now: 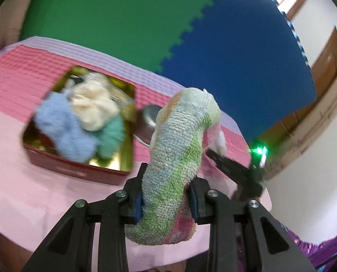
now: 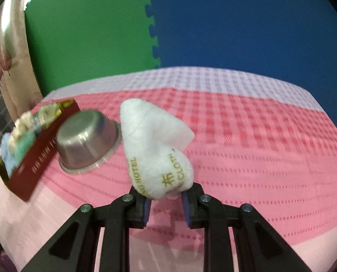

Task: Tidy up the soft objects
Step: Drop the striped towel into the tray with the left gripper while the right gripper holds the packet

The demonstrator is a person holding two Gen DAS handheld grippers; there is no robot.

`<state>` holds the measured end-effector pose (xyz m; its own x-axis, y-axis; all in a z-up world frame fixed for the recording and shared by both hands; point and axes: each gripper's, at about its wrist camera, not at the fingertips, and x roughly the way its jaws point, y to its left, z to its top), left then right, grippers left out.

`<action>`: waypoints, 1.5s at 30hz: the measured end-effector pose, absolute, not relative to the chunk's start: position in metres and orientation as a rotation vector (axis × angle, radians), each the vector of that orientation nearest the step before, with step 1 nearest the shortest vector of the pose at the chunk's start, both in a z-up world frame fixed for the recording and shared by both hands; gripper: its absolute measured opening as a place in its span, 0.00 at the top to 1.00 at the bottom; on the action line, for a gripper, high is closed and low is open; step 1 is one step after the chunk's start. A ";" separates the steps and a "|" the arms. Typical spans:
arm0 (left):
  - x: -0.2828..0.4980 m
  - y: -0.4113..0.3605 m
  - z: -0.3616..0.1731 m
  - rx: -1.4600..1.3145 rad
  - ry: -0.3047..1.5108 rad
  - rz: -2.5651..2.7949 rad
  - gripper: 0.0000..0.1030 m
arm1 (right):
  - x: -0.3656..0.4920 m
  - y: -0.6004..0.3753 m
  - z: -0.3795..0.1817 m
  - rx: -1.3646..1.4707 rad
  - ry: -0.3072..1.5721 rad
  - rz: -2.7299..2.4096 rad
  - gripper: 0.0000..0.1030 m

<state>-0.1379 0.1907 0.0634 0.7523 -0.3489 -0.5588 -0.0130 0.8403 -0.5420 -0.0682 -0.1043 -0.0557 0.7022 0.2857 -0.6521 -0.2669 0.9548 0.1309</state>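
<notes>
Between left gripper [image 1: 167,200] pads, striped towel [image 1: 179,149].

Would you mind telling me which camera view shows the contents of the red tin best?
The left wrist view: it looks down into the red tin, showing blue, cream and teal soft cloths on its gold lining, though blurred. The right wrist view shows the tin side-on at the left, with only the cloth tops peeking over.

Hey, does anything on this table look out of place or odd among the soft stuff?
Yes: a steel bowl sits upside down on the pink cloth beside the red tin of towels. It is hard metal among soft things, and inverted it can hold nothing. Both grippers carry cloths; nothing looks spilled or damaged.
</notes>
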 end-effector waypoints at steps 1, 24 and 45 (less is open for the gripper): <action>-0.139 0.196 0.064 -0.560 0.695 -0.176 0.73 | -0.066 -0.101 -0.058 0.024 0.734 0.301 0.78; 0.000 0.303 0.047 -0.555 0.751 0.023 0.72 | -0.049 -0.097 -0.069 -0.004 0.830 0.259 0.77; 0.000 0.257 0.067 -0.222 0.658 0.205 0.22 | -0.049 -0.094 -0.070 -0.004 0.839 0.257 0.76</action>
